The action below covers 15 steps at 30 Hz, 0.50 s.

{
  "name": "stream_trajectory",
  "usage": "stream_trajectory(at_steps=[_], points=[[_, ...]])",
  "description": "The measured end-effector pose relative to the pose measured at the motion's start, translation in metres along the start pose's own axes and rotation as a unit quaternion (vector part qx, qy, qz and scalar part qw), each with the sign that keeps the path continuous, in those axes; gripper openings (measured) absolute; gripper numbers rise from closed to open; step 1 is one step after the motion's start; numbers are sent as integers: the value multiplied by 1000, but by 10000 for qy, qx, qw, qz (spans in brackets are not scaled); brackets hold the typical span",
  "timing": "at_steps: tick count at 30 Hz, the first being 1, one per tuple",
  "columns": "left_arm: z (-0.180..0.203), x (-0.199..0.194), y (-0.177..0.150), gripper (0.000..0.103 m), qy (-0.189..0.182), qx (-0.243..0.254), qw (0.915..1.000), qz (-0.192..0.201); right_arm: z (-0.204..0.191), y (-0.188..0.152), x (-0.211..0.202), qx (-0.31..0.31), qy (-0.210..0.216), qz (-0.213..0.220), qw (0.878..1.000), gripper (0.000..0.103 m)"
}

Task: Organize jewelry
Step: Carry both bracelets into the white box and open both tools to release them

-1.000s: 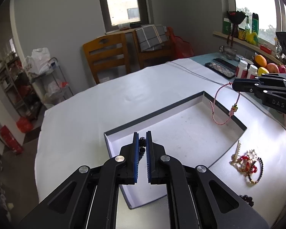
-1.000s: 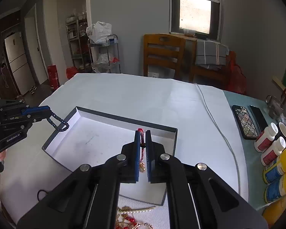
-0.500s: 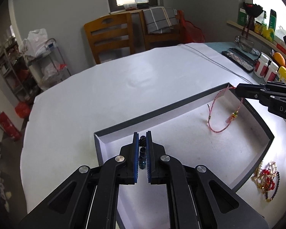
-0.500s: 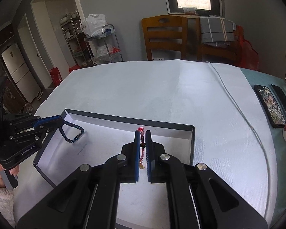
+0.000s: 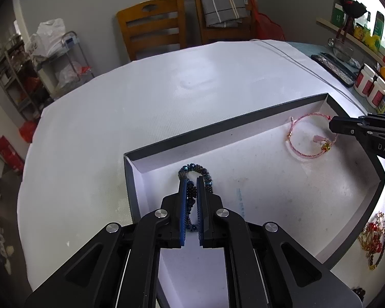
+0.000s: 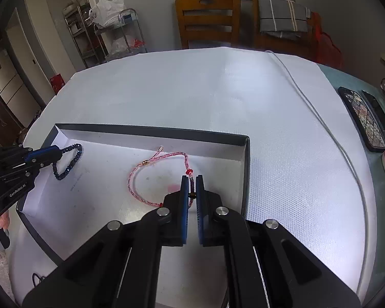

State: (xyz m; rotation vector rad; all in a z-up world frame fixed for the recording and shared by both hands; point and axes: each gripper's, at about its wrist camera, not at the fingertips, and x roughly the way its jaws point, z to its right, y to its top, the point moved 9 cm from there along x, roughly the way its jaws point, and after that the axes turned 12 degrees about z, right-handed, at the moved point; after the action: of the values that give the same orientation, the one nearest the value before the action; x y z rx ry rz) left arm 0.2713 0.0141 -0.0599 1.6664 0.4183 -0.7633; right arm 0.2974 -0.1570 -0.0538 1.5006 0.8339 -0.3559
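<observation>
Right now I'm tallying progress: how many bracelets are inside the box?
2. The dark beaded bracelet lies near the box's left end, the pink cord bracelet near its right end; each is pinched by a gripper.

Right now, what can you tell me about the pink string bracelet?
The pink bracelet is a thin braided cord loop with small gold beads, a red knot and a pale charm. It lies mostly flat on the white floor of the box, near its right end. The right gripper pinches one part of the cord.

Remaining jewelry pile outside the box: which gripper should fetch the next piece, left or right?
Right, probably. The jewelry pile lies outside the box on the right gripper side; the left gripper works the opposite end. Both must first release their bracelets.
</observation>
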Motion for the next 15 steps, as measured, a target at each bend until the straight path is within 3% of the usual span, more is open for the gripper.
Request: stream_trajectory(at_steps=[5,7,9,13,15], points=[[0,3,-3,8,36,22,10000,-36,0,-1,1,-28,-43,-17,10000,6],[-1,3,-3,15,30,-18,10000,-33,-1,0,-2,-17,-43,19,10000,12],[-1,0,-1,35,32,-76,10000,48,-1,4,-5,-14,-19,74,10000,28],[0,-10,1,38,5,-105,9998,138,-3,6,-18,-53,-15,182,9998,38],[2,-17,2,45,25,-96,9997,206,-4,7,-27,-32,5,277,9996,52]])
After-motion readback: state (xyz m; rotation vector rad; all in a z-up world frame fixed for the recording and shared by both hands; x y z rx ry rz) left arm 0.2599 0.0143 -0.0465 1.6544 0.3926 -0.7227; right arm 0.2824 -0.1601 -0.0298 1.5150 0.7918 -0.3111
